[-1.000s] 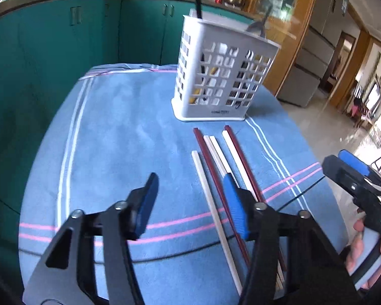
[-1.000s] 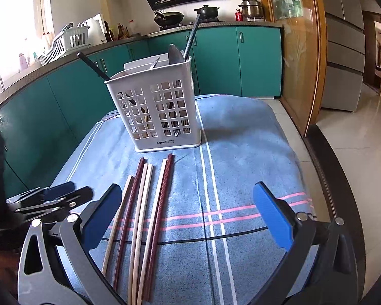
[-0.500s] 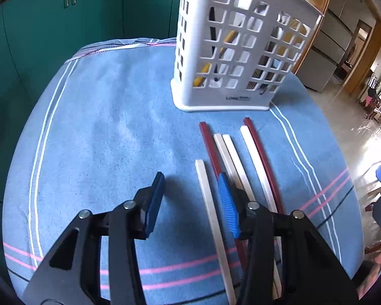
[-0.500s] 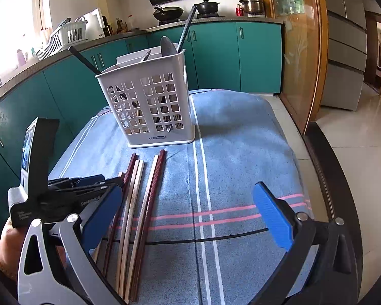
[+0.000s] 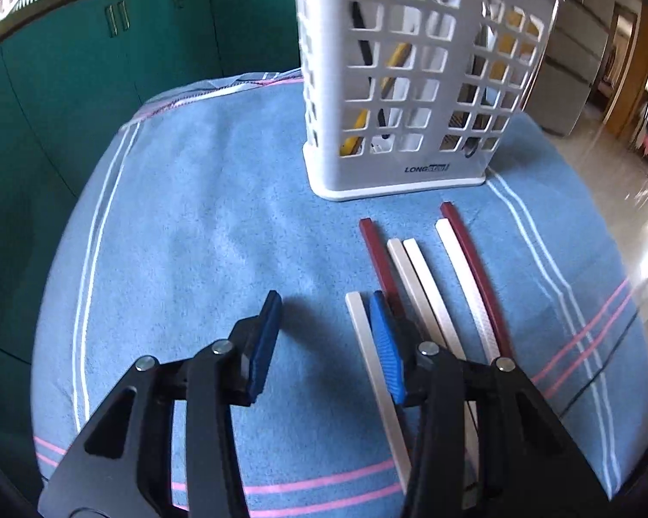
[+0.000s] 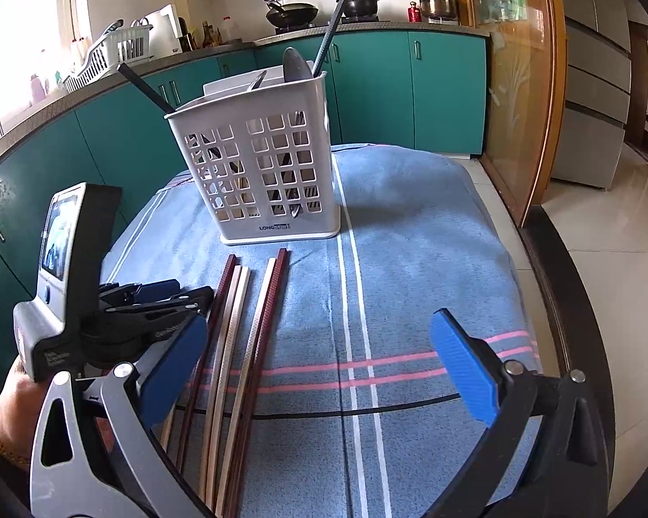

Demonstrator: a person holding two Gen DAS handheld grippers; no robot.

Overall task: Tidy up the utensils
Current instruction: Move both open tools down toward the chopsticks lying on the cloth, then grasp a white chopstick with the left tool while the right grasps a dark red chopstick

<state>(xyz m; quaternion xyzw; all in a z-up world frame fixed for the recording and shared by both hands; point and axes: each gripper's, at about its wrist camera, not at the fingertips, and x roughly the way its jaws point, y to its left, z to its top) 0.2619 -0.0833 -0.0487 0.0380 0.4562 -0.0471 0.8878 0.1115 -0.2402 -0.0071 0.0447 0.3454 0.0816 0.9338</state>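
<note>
1. Since the earlier frame, the left claw has advanced toward the basket and dipped lower; the basket now fills the top of the left wrist view, with its rim cut off.
2. Left claw: jaws are closing. The leftmost white chopstick lies between the blue pads, just beside the right pad. The pads do not press on it.
3. Right claw: jaws spread wide, nothing between the pads, held above the cloth.
4. Chopsticks: six, white and dark red, lie side by side on the cloth at 6 o'clock from the basket, their far ends near its base but apart from it.
5. Basket: white, latticed, upright on the cloth. It holds a spoon, dark handles and a yellow utensil; the compartment of each cannot be told.
6. In the right wrist view, the left claw sits at 9 o'clock, over the left edge of the chopstick row, held by a hand.
7. The counter is covered by the blue striped cloth; green cabinets stand at 12 o'clock behind it.
</note>
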